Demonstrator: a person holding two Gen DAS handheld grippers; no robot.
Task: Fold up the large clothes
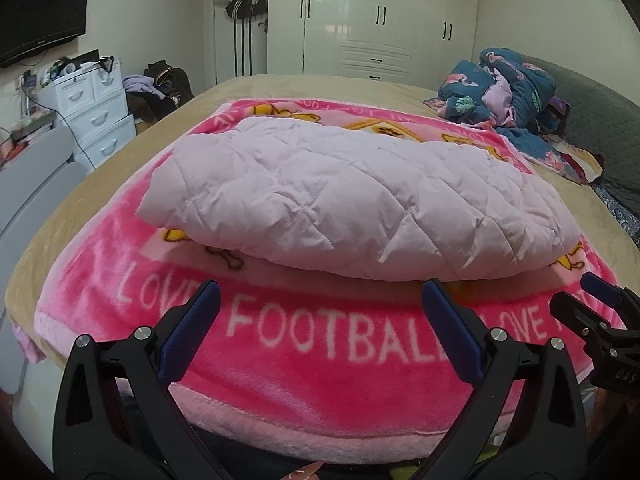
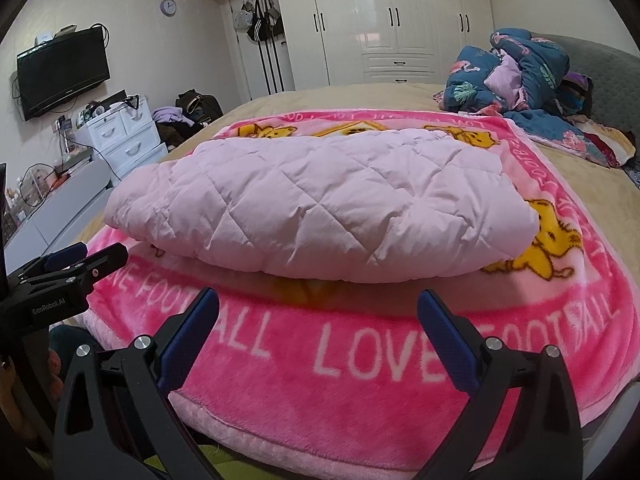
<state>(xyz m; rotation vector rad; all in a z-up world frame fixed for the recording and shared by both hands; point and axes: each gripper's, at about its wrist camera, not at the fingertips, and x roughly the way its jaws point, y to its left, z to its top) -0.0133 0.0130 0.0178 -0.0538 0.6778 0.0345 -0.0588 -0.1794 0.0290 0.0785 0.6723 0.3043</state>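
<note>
Drawers (image 1: 94,112) in white stand beyond the bed's left edge, with a dark television (image 1: 40,16) on the wall above them and a heap of dark and lilac clothes (image 1: 160,88) just beside them.

Your left tongs (image 1: 320,308) hover over the near edge of the bed (image 1: 100,176), spread wide, their blue pads (image 1: 188,332) apart and gripping nothing. You can see them again at the left edge of the right wrist view (image 2: 64,260), but from that angle you cannot tell their opening.

Ahead of both tongs lies the pale pink quilted garment (image 2: 320,208), folded into a thick bundle with its rounded folded edge toward you. It rests across the middle of the pink fleece blanket (image 2: 360,360), which is spread over the bed and carries white "LOVE FOOTBALL" lettering along its near border and yellow cartoon bears further in. Neither pair of tongs touches the garment.

Your right tongs (image 2: 320,312) are likewise spread wide and hold nothing, poised above the blanket's near border, short of the garment's near edge.

Toward the bed's far right corner a crumpled blue patterned quilt (image 2: 516,76) is piled against the grey headboard (image 2: 600,76), well apart from the garment. White wardrobes (image 2: 392,20) line the far wall.
</note>
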